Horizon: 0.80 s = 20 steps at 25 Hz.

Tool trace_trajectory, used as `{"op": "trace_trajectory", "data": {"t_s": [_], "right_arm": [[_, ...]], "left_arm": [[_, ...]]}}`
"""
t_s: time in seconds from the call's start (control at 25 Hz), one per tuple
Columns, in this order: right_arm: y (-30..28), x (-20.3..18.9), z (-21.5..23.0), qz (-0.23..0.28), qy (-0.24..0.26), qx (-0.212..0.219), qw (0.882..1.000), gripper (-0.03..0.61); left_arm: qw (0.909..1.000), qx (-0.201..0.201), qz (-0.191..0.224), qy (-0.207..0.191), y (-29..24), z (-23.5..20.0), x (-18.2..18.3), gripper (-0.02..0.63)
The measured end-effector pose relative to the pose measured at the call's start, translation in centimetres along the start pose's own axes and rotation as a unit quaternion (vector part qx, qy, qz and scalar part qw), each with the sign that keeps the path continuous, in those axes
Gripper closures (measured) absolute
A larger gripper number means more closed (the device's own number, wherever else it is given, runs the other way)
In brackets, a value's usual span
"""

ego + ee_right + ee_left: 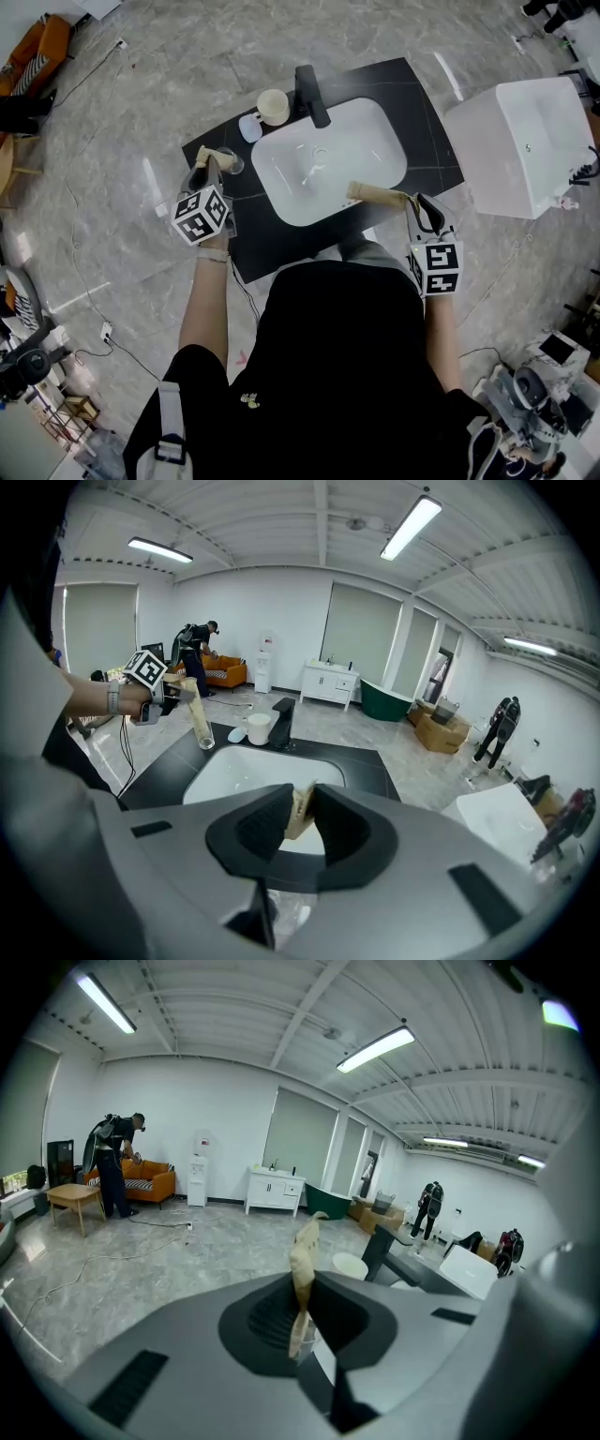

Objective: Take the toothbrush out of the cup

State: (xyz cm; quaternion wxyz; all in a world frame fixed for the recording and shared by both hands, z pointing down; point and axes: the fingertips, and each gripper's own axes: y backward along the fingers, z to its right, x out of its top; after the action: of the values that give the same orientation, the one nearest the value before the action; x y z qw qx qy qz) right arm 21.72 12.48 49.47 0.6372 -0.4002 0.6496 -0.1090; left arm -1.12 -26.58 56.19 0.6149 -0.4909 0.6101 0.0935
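Over on the left, the left gripper [210, 169] is clamped narrow on the tan toothbrush [304, 1269], pads pinching its upper part. The brush stands nearly upright, its lower end down inside the clear cup [232, 165]. That cup sits on the black counter [412, 103] at about ten o'clock from the white basin [375, 141]. The grip is high on the handle, likely so the jaws stay clear of the glass rim and the brush can come straight up. It's not out yet; the lift looks like the step in hand.

Moving across: a white mug [273, 106] at eleven o'clock of the basin, and the black faucet [311, 94] at twelve, both well apart from the action.

And on the right, the right gripper [411, 201] hangs at about four o'clock of the basin. Its jaws are narrow on a second tan piece [375, 194], held out over the bowl and parked well away from the cup. What that piece is, the views don't settle.
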Motion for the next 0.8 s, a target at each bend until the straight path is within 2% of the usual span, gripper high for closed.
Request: {"op": "trace_trajectory", "data": {"t_s": [0.52, 0.8], "right_arm": [[-2.4, 1.8, 0.8, 0.034, -0.002, 0.049, 0.998, 0.491], [-4.3, 3.4, 0.8, 0.050, 0.010, 0.080, 0.996, 0.491]], "left_arm": [[0.9993, 0.024, 0.029, -0.007, 3.5, 2.3, 3.8, 0.572], [0.9969, 0.042, 0.067, -0.001, 7.1, 3.7, 6.8, 0.572]]}}
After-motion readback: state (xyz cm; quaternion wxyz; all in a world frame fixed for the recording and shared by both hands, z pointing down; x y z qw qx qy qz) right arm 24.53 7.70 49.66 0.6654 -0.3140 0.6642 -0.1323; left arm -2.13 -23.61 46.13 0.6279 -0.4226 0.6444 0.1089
